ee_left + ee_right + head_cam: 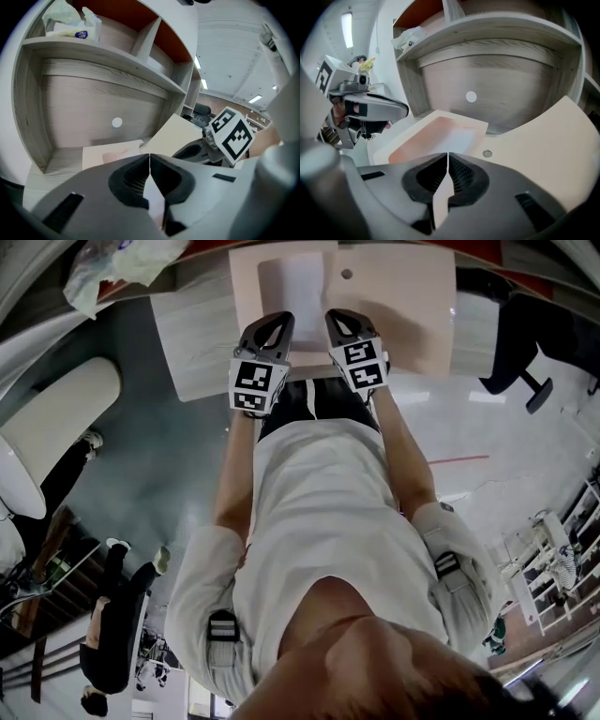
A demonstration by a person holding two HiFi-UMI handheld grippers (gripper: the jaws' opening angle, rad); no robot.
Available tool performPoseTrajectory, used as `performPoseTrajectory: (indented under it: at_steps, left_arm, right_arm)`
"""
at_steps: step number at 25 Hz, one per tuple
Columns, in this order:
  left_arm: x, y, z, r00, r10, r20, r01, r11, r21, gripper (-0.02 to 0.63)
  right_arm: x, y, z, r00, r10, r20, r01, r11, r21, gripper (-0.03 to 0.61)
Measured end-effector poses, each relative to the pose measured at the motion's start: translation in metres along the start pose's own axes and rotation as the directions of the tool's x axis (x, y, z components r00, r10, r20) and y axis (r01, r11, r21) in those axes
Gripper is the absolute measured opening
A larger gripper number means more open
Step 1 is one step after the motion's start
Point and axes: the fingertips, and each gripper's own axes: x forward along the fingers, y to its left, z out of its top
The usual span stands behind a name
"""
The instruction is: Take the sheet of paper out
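A beige snap folder (394,296) lies open on the wooden desk (197,343), and a white sheet of paper (298,285) rests in its left half. Its snap button (487,153) sits by the raised flap (543,140); the pouch part (436,133) looks pinkish with a pale sheet inside. My left gripper (272,324) hovers at the folder's near edge, jaws together with nothing between them (149,157). The right gripper (339,319) is beside it, also shut and empty (448,155). Each gripper shows in the other's view, the right one (192,152) and the left one (370,105).
The desk's back panel has a round white cap (116,123). A shelf above holds a crumpled plastic bag (70,23). A black office chair (516,343) stands to the right of the desk. A person (112,634) stands on the floor at lower left.
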Motion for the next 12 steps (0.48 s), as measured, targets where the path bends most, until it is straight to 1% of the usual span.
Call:
performPoseTrajectory:
  at_steps: [3,6,10,12]
  left_arm:
    - [0.005,0.001,-0.004,1.0,-0.003,-0.018,0.003,1.0,-0.002,0.025]
    - [0.01,0.0,-0.008,0.999,-0.01,-0.036,0.01,1.0,0.0,0.025]
    - [0.02,0.002,-0.013,0.997,-0.019,-0.072,0.02,1.0,0.019,0.025]
    - [0.025,0.001,-0.015,0.996,-0.027,-0.091,0.03,0.999,0.03,0.025]
  right_arm:
    - [0.013,-0.004,-0.006,1.0,0.011,-0.021,-0.01,1.0,0.016,0.026]
    - [0.021,-0.008,-0.009,0.999,0.024,-0.041,-0.023,0.999,0.03,0.065]
    - [0.038,-0.01,-0.012,0.997,0.042,-0.069,-0.04,0.999,0.032,0.08]
    - [0.045,-0.01,-0.015,0.995,0.044,-0.091,-0.043,0.999,0.019,0.097]
